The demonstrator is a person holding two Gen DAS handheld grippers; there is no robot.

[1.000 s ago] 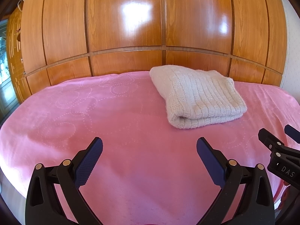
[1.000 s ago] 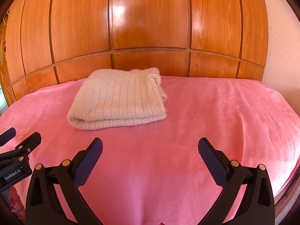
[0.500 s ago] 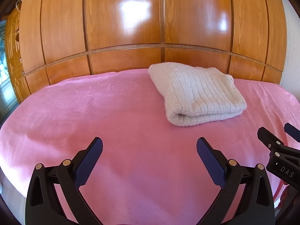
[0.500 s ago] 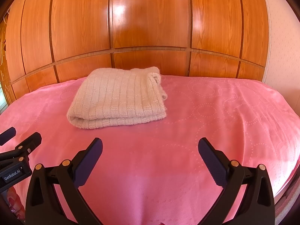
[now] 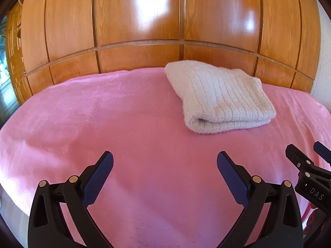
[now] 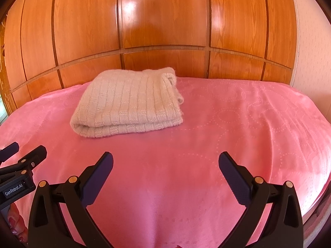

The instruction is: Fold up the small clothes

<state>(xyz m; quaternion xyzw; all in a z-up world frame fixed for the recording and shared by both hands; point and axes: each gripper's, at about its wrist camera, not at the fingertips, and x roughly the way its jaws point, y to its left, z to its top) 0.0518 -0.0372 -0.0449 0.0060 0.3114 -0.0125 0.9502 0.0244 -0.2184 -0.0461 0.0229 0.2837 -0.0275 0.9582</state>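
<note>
Folded cream knit garment (image 5: 221, 98) on pink bedspread (image 5: 124, 124); left gripper (image 5: 165, 166), marked "GenRobot.AI", spread wide, empty; right gripper (image 6: 165, 165), marked "DAS", likewise.

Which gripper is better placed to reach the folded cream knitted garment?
Neither clearly: the folded cream knitted garment lies between them, right of the left gripper and left of the right gripper, both open and clear of it.

Cream ribbed knit garment (image 5: 221, 97), neatly folded, flat on pink bedspread (image 5: 103, 124)
</note>
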